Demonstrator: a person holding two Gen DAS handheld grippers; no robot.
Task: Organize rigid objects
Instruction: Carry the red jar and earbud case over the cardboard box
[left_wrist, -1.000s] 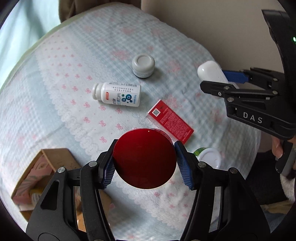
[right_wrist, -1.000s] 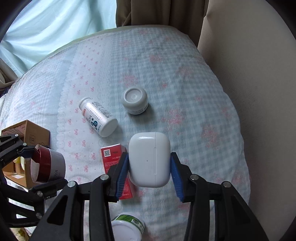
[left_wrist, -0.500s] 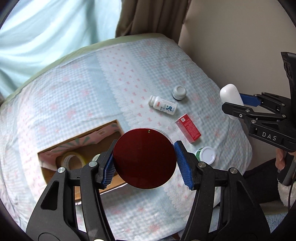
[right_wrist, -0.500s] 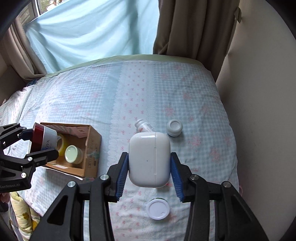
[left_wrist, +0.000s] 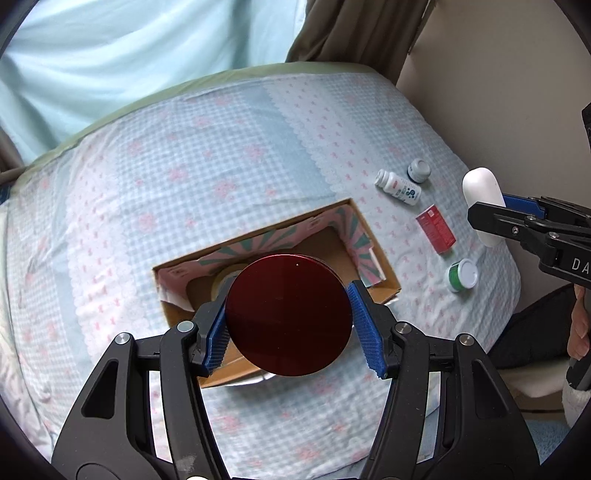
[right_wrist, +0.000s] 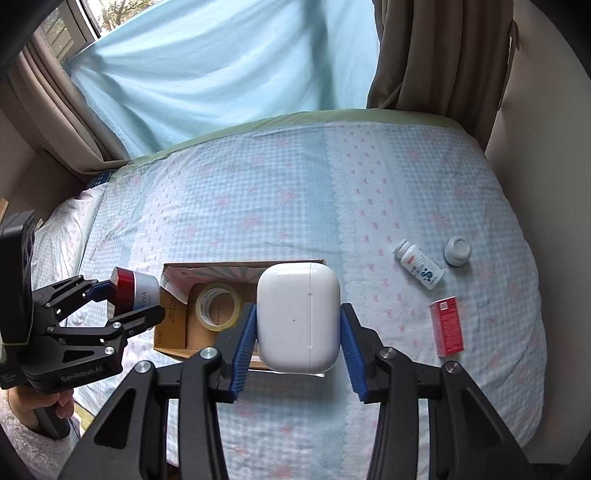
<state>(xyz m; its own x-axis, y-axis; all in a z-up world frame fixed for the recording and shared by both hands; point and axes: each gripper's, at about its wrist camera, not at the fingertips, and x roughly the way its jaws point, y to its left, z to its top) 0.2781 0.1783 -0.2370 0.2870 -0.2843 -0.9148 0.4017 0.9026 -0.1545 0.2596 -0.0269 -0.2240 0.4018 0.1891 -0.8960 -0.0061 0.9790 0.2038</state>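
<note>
My left gripper (left_wrist: 288, 317) is shut on a jar with a dark red lid (left_wrist: 288, 310), held above the open cardboard box (left_wrist: 384, 277). It also shows at the left of the right wrist view (right_wrist: 129, 291). My right gripper (right_wrist: 297, 332) is shut on a white earbuds case (right_wrist: 298, 317), held above the box (right_wrist: 170, 325), which holds a tape roll (right_wrist: 218, 304). On the bed lie a white pill bottle (right_wrist: 419, 264), a small grey-white jar (right_wrist: 457, 251), a red carton (right_wrist: 447, 326) and a green jar with a white lid (left_wrist: 461, 275).
The bed has a blue checked cover (right_wrist: 258, 206) and a beige wall (right_wrist: 546, 147) along its right side. Pale blue and brown curtains (right_wrist: 221, 66) hang behind the bed. The loose items lie near the bed's right edge.
Both grippers have risen and pulled back and left with their loads, so the box has come under them and the loose items have shifted far right.
</note>
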